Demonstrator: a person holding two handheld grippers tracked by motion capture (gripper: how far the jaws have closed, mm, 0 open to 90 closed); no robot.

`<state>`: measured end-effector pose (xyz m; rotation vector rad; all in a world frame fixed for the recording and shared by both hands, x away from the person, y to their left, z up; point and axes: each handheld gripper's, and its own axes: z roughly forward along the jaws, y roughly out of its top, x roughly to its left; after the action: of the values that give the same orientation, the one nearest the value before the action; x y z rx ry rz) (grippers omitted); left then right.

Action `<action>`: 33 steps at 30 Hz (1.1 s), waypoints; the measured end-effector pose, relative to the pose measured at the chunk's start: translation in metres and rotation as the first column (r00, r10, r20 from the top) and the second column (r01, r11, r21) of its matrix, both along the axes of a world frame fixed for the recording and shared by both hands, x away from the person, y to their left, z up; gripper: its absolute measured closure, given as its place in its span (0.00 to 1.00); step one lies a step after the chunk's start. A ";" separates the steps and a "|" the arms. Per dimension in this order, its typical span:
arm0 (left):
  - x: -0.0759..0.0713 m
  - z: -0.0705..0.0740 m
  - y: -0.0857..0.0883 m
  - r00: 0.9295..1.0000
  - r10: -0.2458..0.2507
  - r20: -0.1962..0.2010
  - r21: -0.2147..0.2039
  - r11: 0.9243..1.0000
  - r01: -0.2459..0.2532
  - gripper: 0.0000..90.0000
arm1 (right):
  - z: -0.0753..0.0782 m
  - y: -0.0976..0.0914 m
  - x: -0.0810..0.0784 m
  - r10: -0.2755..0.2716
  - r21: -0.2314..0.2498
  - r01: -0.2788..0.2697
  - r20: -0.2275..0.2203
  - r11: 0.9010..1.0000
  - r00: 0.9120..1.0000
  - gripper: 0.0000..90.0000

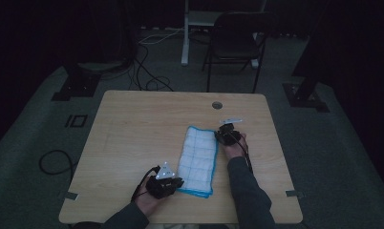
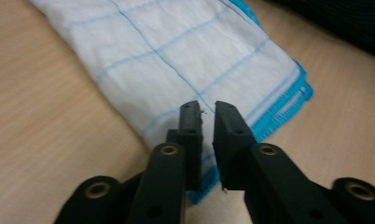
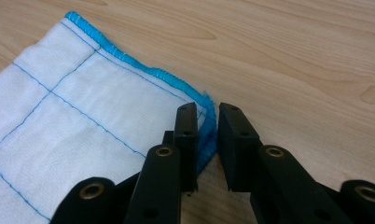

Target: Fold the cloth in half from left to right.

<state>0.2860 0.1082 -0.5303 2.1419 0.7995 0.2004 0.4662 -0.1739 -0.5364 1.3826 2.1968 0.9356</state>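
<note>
A cloth (image 1: pixel 197 161) lies on the tabletop (image 1: pixel 133 138), right of centre. The left tool (image 1: pixel 176 183) sits at its near-left corner, the right tool (image 1: pixel 220 135) at its far-right corner.

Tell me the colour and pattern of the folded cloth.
The cloth is white with a thin blue grid and a bright blue stitched edge, clearest in the right gripper view.

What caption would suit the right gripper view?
Right gripper, jaws slightly apart, straddling the blue-hemmed corner of a folded white cloth on the wooden table.
</note>
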 end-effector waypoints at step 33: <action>0.093 0.009 0.010 0.981 0.188 0.049 -0.071 0.980 -0.185 0.77 | 0.000 0.010 0.014 -0.014 -0.035 0.014 0.018 0.999 1.000 0.85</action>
<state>0.3789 0.1177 -0.5215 1.9907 0.9621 0.3250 0.4806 -0.1637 -0.5362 1.3667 2.1772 0.8970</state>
